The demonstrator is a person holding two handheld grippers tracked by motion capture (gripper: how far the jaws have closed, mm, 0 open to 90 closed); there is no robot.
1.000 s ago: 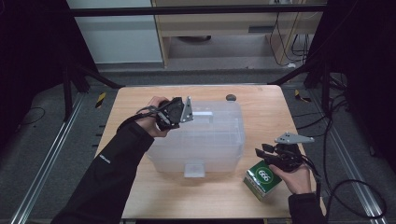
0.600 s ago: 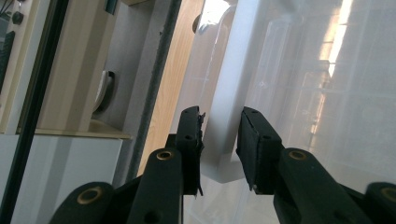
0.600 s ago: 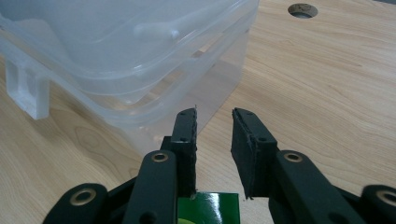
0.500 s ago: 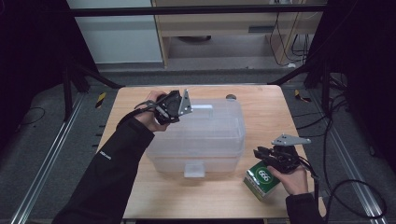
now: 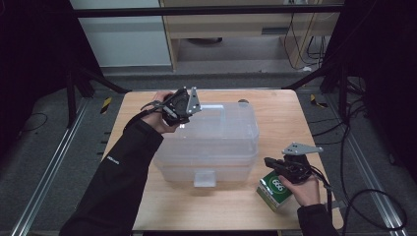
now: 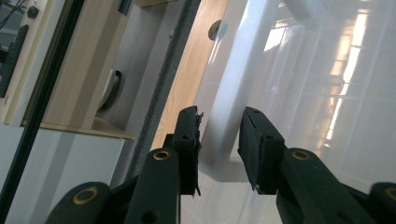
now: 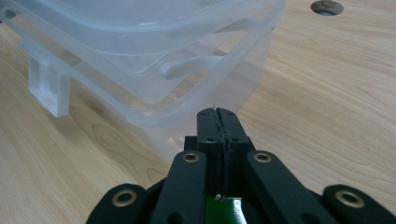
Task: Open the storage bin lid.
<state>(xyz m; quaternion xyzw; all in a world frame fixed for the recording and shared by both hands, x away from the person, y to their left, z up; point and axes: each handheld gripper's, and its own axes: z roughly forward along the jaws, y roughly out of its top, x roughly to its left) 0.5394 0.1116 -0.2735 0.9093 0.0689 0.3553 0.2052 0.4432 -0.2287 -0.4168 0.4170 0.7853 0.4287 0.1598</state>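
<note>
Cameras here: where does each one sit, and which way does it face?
High view: above the person's side, looking forward and down on the table; both forearms, left gripper, right gripper.
Left gripper view: rides that gripper, facing the clear box's lid handle; its black fingers straddle it.
Right gripper view: rides low, facing the box's corner; fingers shut.
All share the box.

- Storage box (image 5: 211, 142): clear/frosted plastic, milky-white handle (image 6: 233, 88), see-thru latch (image 7: 46, 88).
- Table (image 5: 275, 206): light wood w/ grain, dark round hole (image 7: 327, 7).
- Small carton (image 5: 276, 191): green, white logo + white edges.
- Left gripper (image 6: 218, 140) & right gripper (image 7: 218, 122): black jaws, brass-coloured rivets; grey plates on top.
- Sleeves (image 5: 118, 177): black, tiny white print.
- Floor (image 5: 49, 142): dark grey; yellow-black striped tape (image 5: 105, 104).
</note>
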